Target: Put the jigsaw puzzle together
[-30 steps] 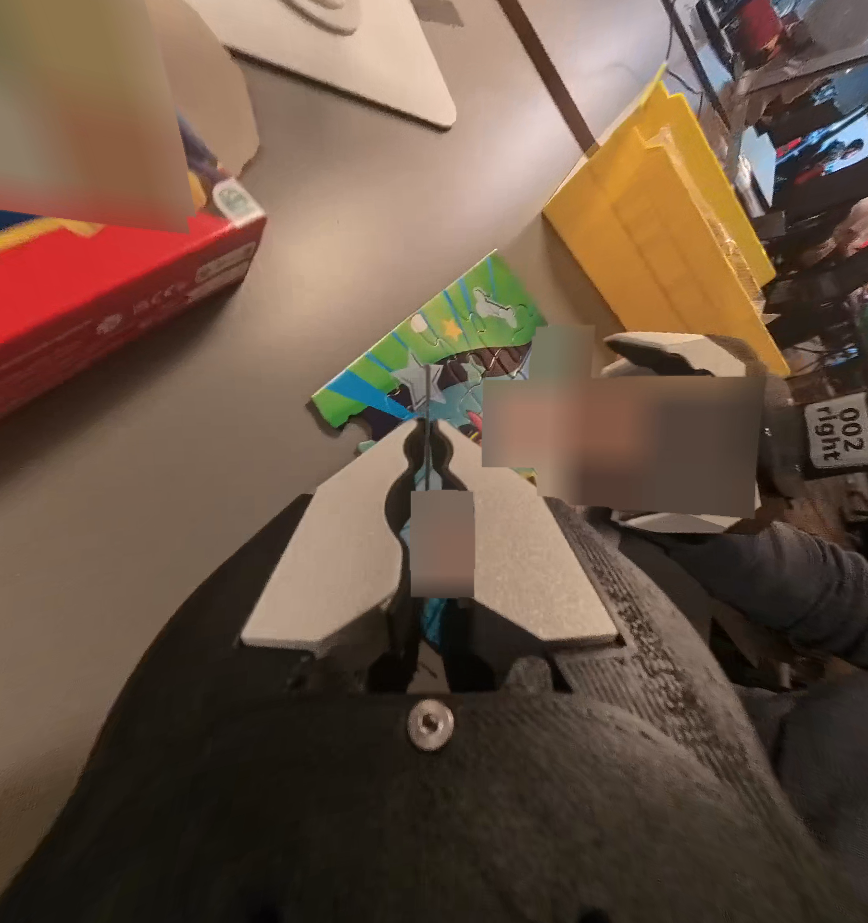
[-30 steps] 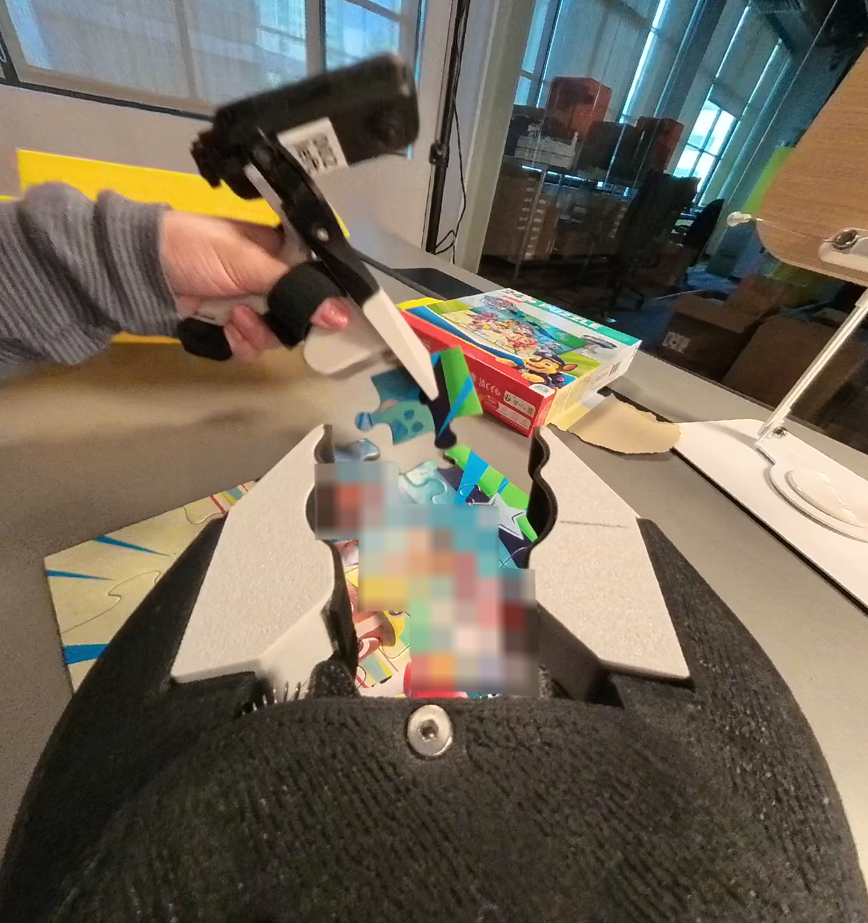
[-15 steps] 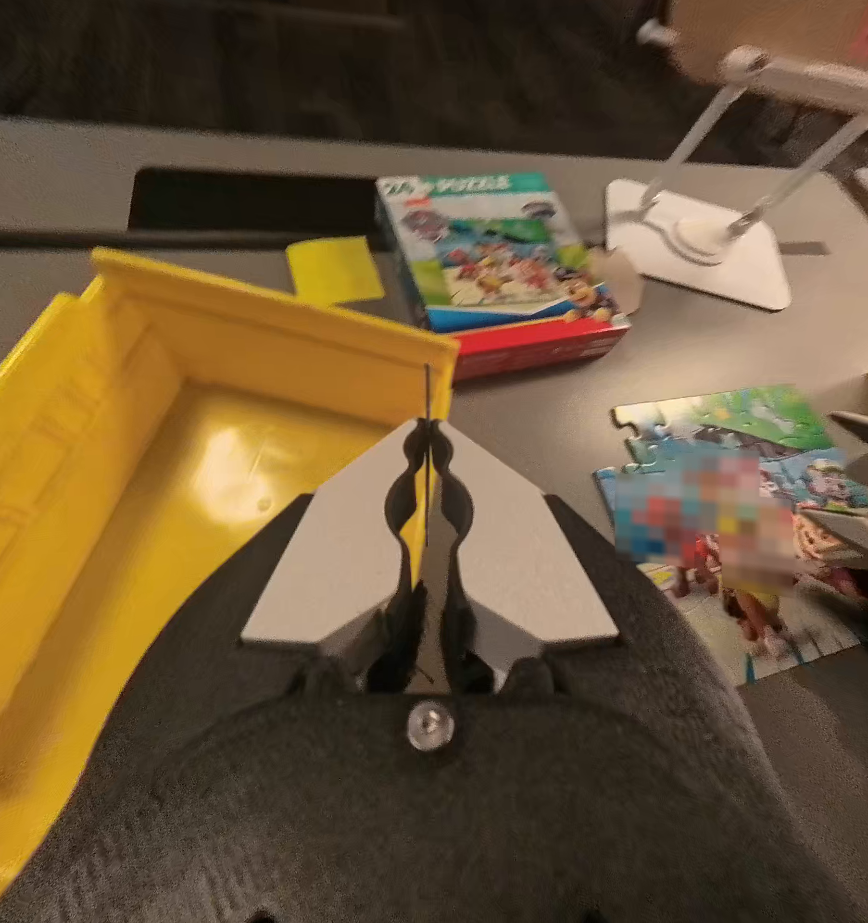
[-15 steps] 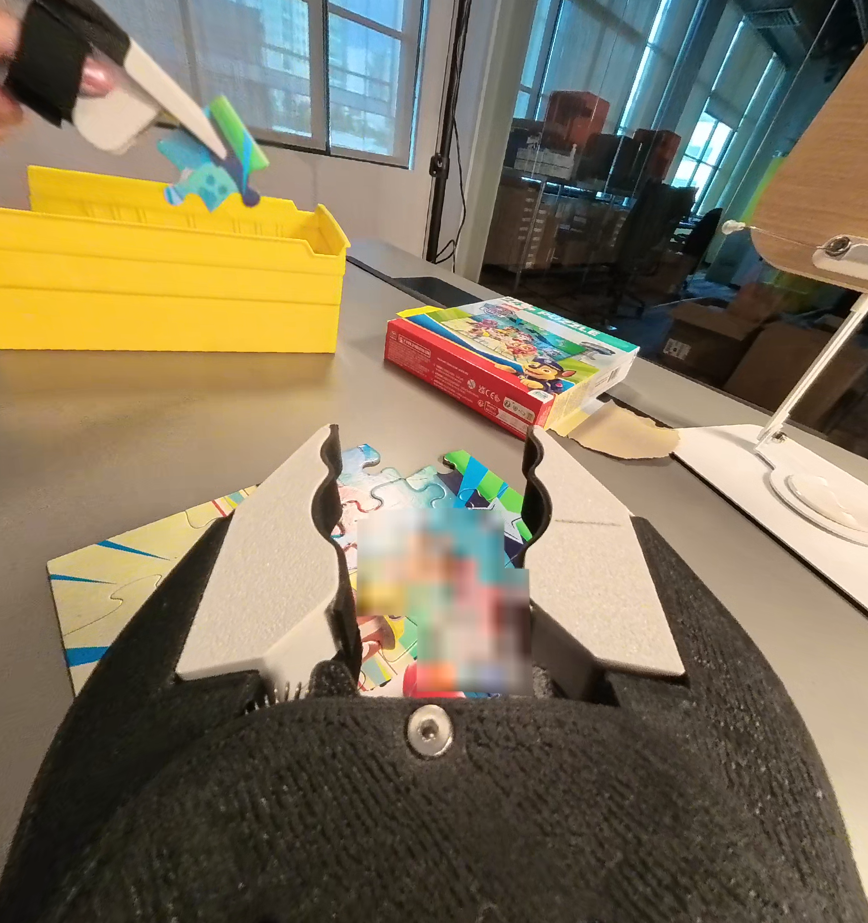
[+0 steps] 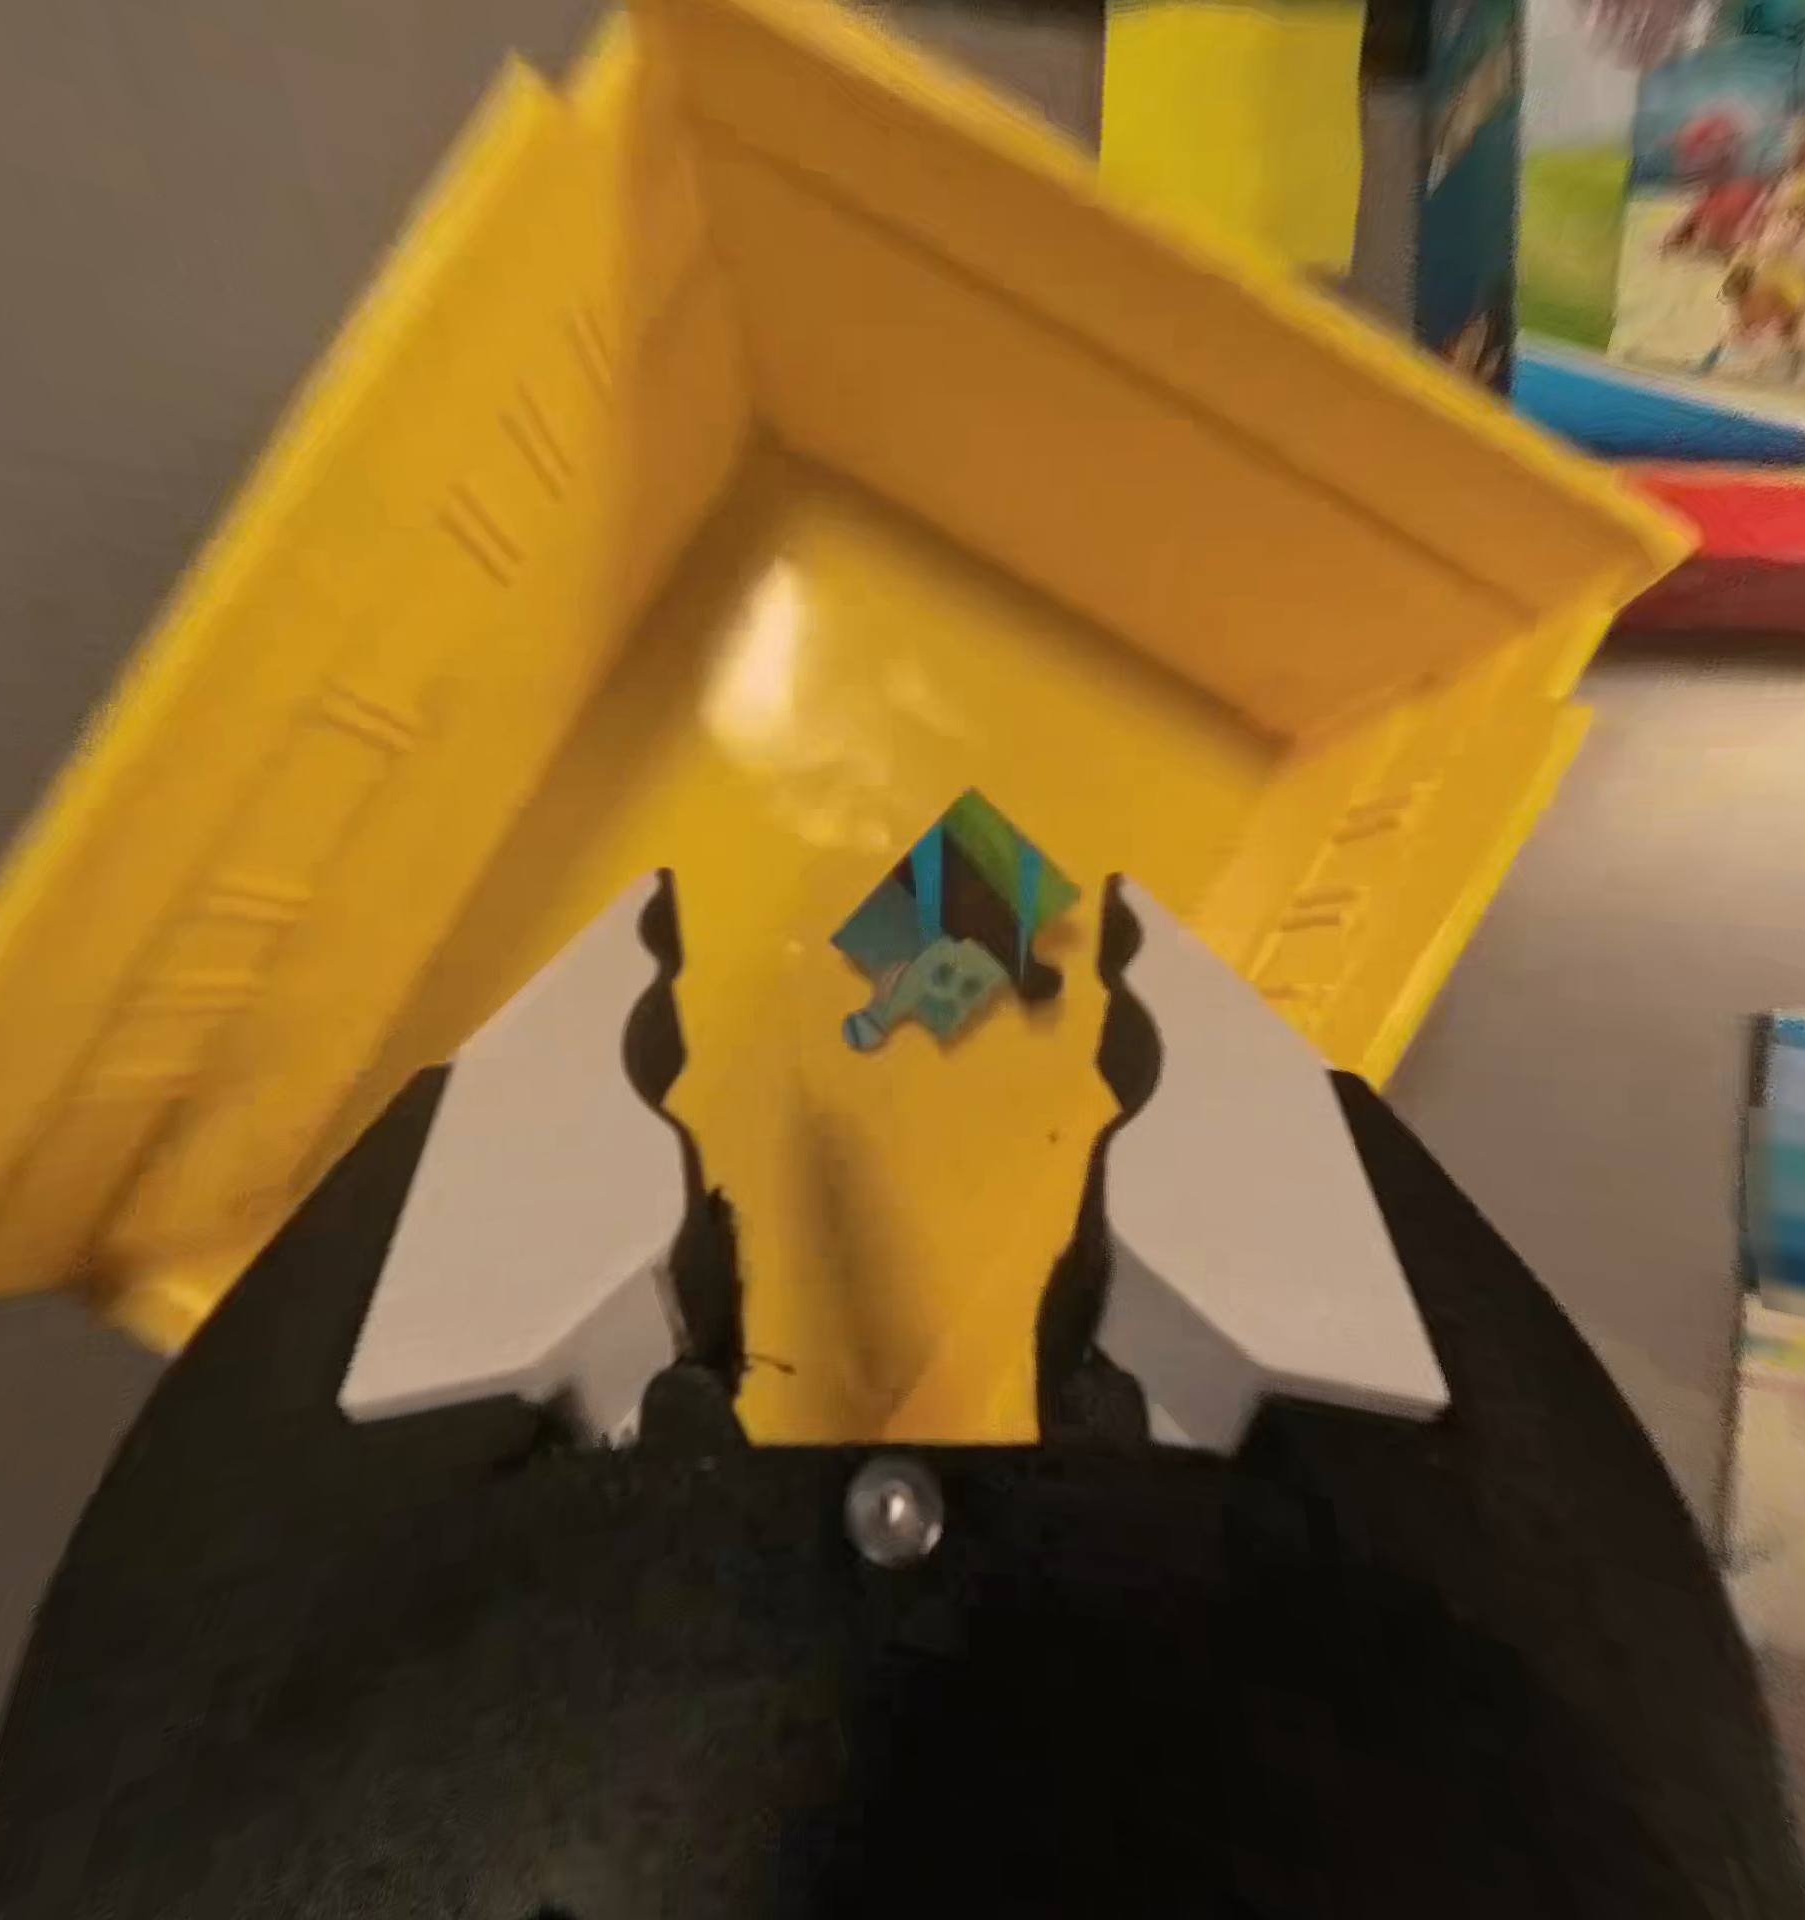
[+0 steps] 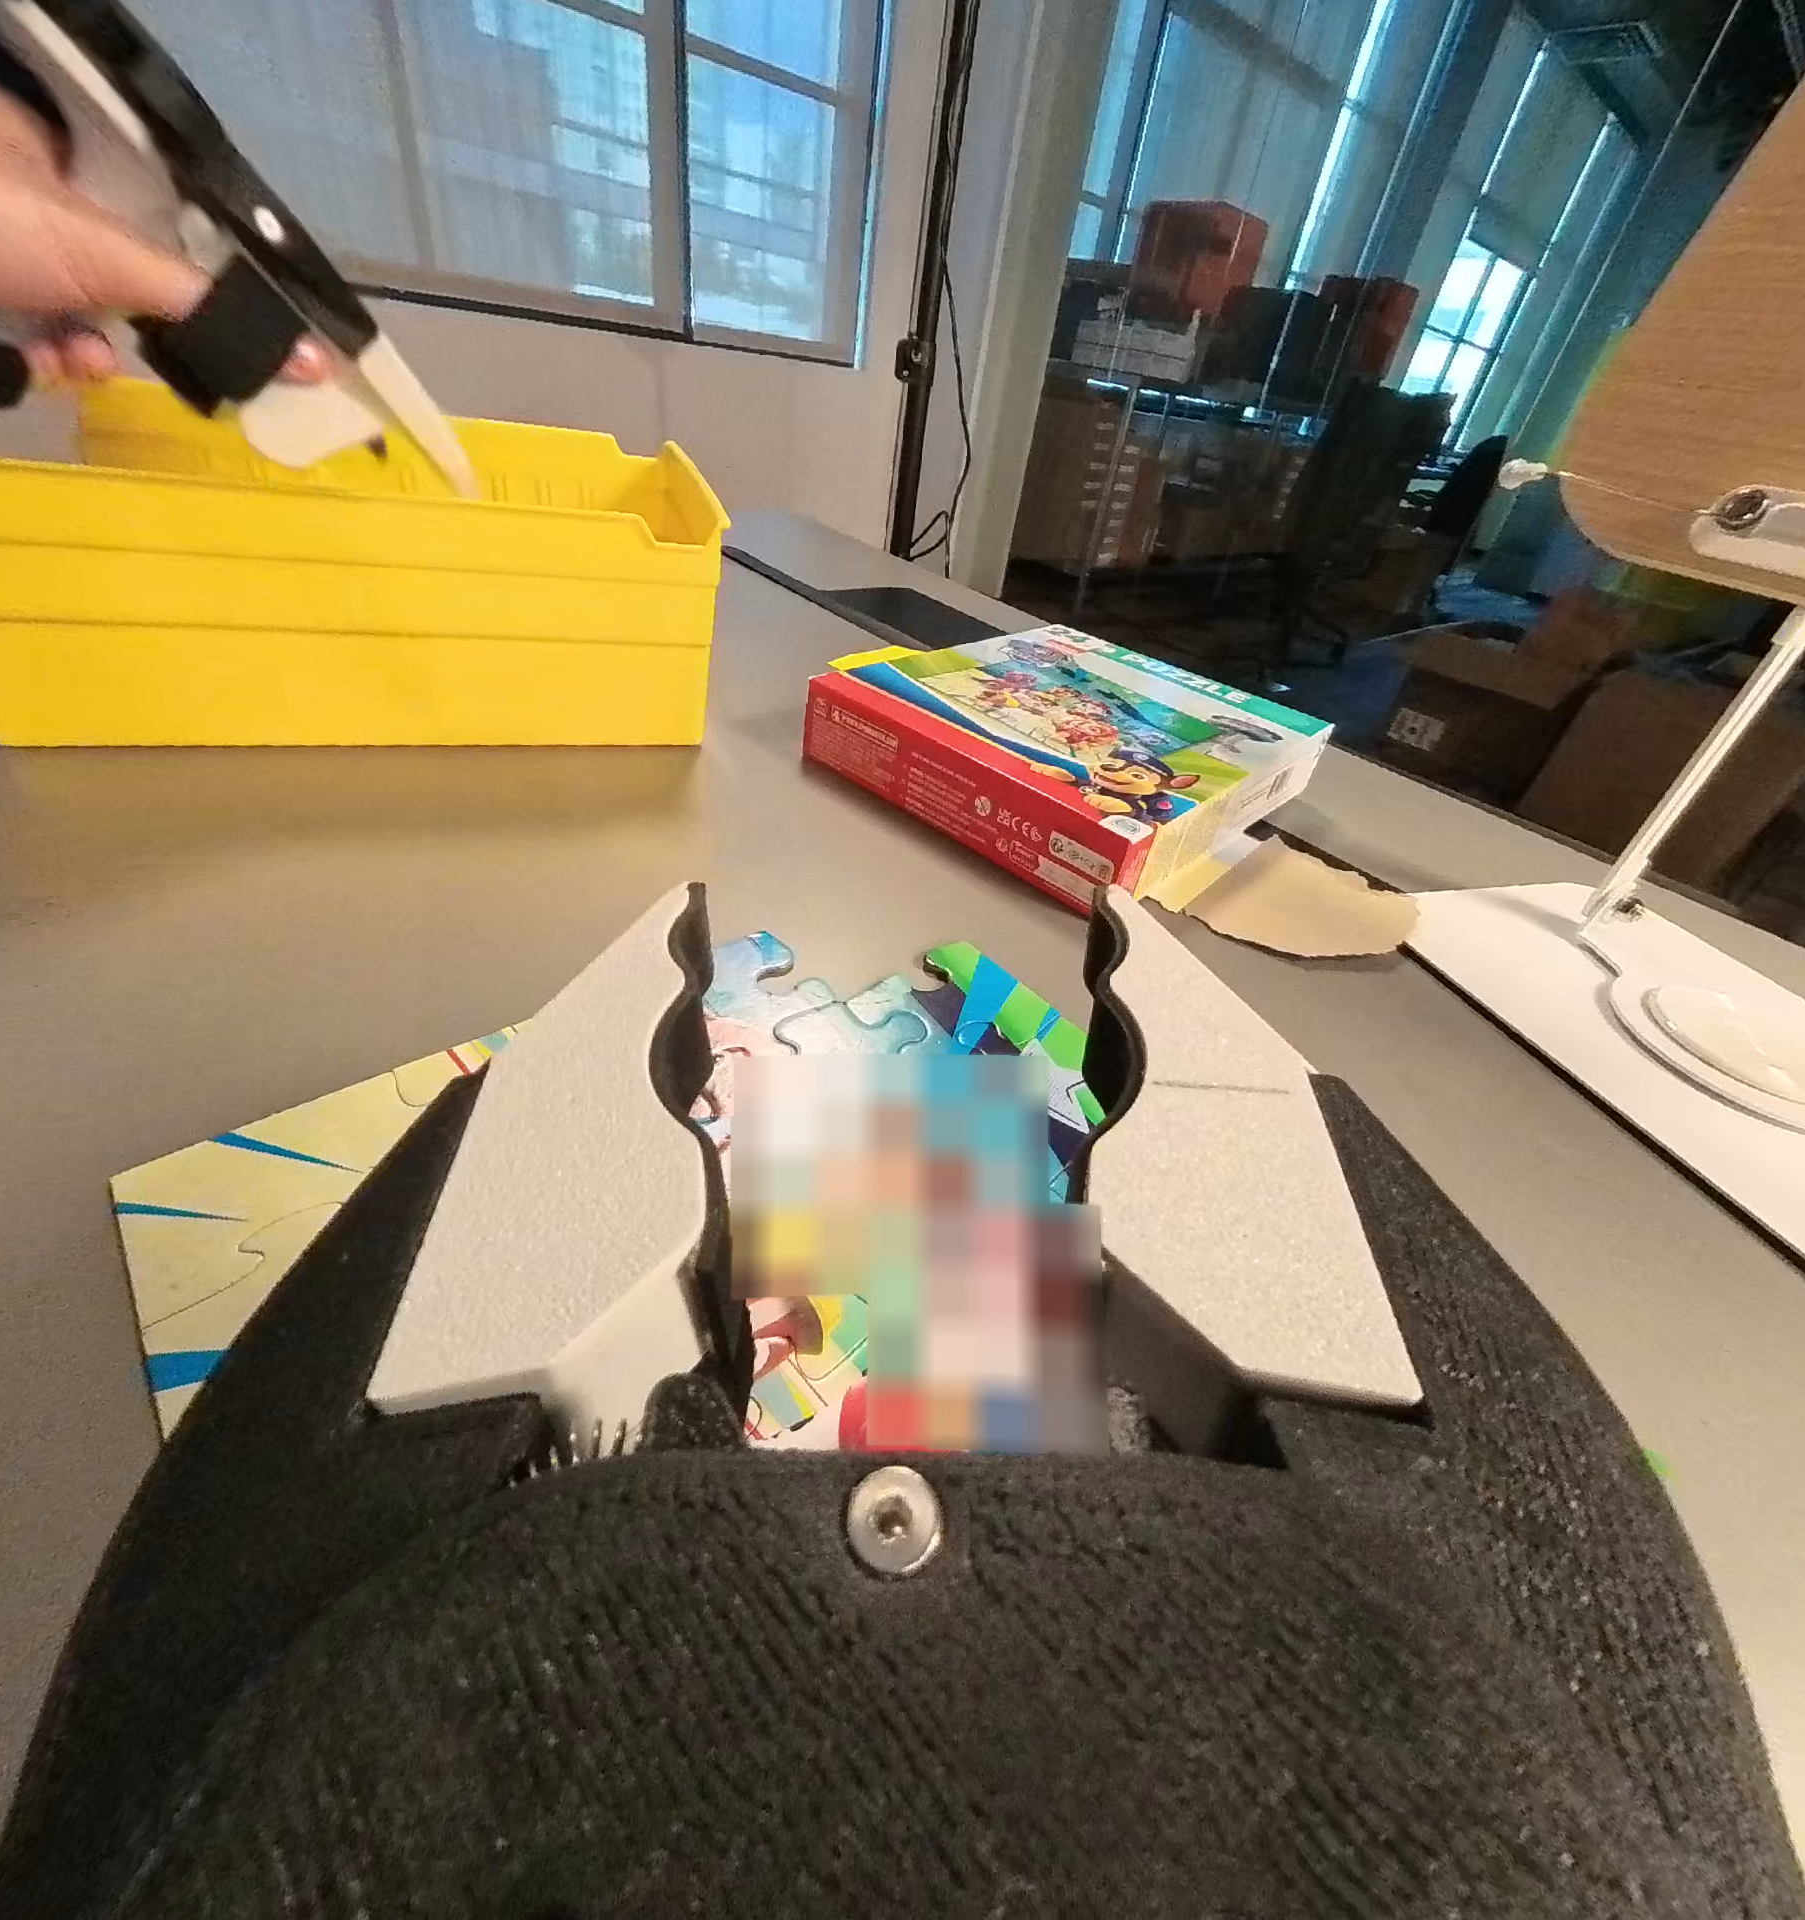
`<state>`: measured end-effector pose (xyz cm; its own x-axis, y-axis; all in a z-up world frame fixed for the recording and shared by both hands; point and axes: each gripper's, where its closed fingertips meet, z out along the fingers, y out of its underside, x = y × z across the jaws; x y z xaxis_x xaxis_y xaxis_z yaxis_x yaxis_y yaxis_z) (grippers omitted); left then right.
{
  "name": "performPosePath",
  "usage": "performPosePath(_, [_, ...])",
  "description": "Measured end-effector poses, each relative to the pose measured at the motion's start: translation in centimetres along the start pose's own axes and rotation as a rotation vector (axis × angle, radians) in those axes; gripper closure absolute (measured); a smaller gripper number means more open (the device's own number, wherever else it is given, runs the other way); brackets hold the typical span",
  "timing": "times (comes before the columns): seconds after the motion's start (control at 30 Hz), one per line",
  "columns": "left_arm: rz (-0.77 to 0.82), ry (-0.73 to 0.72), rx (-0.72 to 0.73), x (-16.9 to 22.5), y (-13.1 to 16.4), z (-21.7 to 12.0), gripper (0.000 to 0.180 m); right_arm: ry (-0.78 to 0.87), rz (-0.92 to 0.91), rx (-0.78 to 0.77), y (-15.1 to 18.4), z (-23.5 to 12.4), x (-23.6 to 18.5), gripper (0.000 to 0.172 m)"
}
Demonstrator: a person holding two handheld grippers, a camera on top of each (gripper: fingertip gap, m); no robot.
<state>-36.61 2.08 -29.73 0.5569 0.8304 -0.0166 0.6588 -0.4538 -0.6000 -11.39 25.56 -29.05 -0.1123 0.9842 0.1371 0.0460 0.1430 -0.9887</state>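
Left claw: the left gripper is hanging over the yellow bin, fingers spread wide and gripping nothing.
Puzzle piece: a loose puzzle piece is showing inside the yellow bin, between the spread fingertips without touching either; whether it is lying on the bin floor or in the air cannot be told.
Piece's look: it is showing blue, green and dark bands, a pale paw-print patch and one small knob.
Right claw: the right gripper is hovering just above the part-built puzzle, well apart from the yellow bin, jaws wide and pressing on nothing.
Doing it well: judging from this, keeping the left fingers spread and lifting straight up clear of the yellow bin's walls seems wise.
Around: a red puzzle box is lying beside the yellow bin on the grey table.
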Motion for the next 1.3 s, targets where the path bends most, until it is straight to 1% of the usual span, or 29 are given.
performPosePath(0.03, [0.035, -0.035, 0.101, 0.7, -1.3, -1.5, 0.093, 0.000, 0.000, 0.001, 0.0, 0.0, 0.0, 0.100])
performPosePath(0.07, [0.088, -0.019, 0.216, 2.7, -2.6, -3.0, 0.093, 0.000, 0.000, 0.002, 0.0, 0.0, 0.0, 0.100])
performPosePath(0.1, [0.156, 0.055, 0.330, 5.8, -3.7, -4.5, 0.096, 0.001, -0.002, 0.004, 0.0, 0.0, 0.0, 0.100])
performPosePath(0.13, [0.240, 0.197, 0.420, 10.1, -4.3, -5.8, 0.106, 0.003, -0.003, 0.007, -0.1, 0.0, 0.0, 0.100])
performPosePath(0.17, [0.322, 0.384, 0.458, 14.8, -3.9, -6.9, 0.114, 0.006, -0.003, 0.012, -0.2, -0.1, 0.1, 0.100])
performPosePath(0.2, [0.398, 0.582, 0.435, 19.4, -2.7, -7.6, 0.116, 0.008, -0.002, 0.018, -0.2, -0.1, 0.1, 0.100])
performPosePath(0.23, [0.460, 0.749, 0.363, 23.0, -1.1, -7.8, 0.116, 0.013, -0.001, 0.024, -0.3, -0.2, 0.2, 0.100])
performPosePath(0.27, [0.512, 0.858, 0.268, 25.6, 0.4, -7.2, 0.114, 0.018, 0.000, 0.032, -0.4, -0.3, 0.3, 0.100])
performPosePath(0.3, [0.578, 0.919, 0.186, 27.4, 1.5, -6.1, 0.112, 0.028, 0.000, 0.041, -0.5, -0.4, 0.4, 0.100])
performPosePath(0.33, [0.646, 0.932, 0.122, 28.6, 2.3, -4.4, 0.108, 0.040, 0.001, 0.054, -0.7, -0.6, 0.7, 0.100])
performPosePath(0.4, [0.785, 0.945, 0.000, 30.2, 3.8, -1.1, 0.096, 0.068, 0.008, 0.092, -1.3, -1.1, 1.2, 0.100])
performPosePath(0.43, [0.841, 0.957, -0.058, 30.8, 4.5, 0.1, 0.086, 0.083, 0.012, 0.114, -1.6, -1.4, 1.4, 0.100])
performPosePath(0.5, [0.932, 0.943, -0.105, 31.5, 4.9, 2.0, 0.081, 0.109, 0.029, 0.155, -2.2, -1.9, 2.0, 0.100])
performPosePath(0.53, [0.963, 0.927, -0.118, 31.7, 4.8, 2.8, 0.081, 0.117, 0.044, 0.170, -2.3, -2.1, 2.2, 0.100])
performPosePath(0.6, [0.992, 0.947, -0.174, 32.3, 4.9, 3.5, 0.081, 0.127, 0.078, 0.189, -2.5, -2.4, 2.7, 0.100])
performPosePath(0.7, [1.029, 0.936, -0.261, 32.7, 4.9, 4.3, 0.087, 0.136, 0.118, 0.213, -2.6, -2.7, 3.3, 0.100])
performPosePath(0.8, [1.100, 0.837, -0.373, 31.8, 5.3, 5.6, 0.097, 0.141, 0.137, 0.225, -2.7, -2.9, 3.6, 0.100])
performPosePath(0.83, [1.123, 0.809, -0.370, 31.8, 4.9, 5.8, 0.095, 0.140, 0.141, 0.226, -2.6, -2.9, 3.6, 0.100])
performPosePath(0.87, [1.142, 0.777, -0.400, 31.5, 4.9, 6.1, 0.095, 0.139, 0.144, 0.227, -2.6, -2.9, 3.7, 0.100])
performPosePath(0.93, [1.139, 0.788, -0.439, 31.8, 4.9, 5.9, 0.096, 0.139, 0.149, 0.230, -2.7, -2.9, 3.7, 0.100])
performPosePath(1.0, [1.090, 0.848, -0.521, 32.2, 5.2, 5.0, 0.098, 0.139, 0.154, 0.231, -2.6, -3.0, 3.8, 0.100])
performPosePath(1.03, [1.060, 0.892, -0.572, 32.4, 5.6, 4.4, 0.102, 0.140, 0.156, 0.233, -2.7, -3.0, 3.8, 0.100])
performPosePath(1.1, [1.037, 0.903, -0.611, 32.5, 5.7, 4.2, 0.102, 0.142, 0.159, 0.235, -2.7, -3.0, 3.9, 0.100])
performPosePath(1.17, [1.036, 0.911, -0.629, 32.6, 5.7, 4.0, 0.099, 0.143, 0.164, 0.236, -2.6, -3.0, 4.0, 0.100])
performPosePath(1.2, [1.022, 0.931, -0.641, 32.7, 5.8, 3.7, 0.093, 0.145, 0.165, 0.237, -2.6, -3.0, 4.0, 0.100])
performPosePath(1.3, [0.929, 1.003, -0.660, 33.0, 5.7, 3.1, 0.085, 0.147, 0.172, 0.240, -2.6, -3.1, 4.1, 0.100])
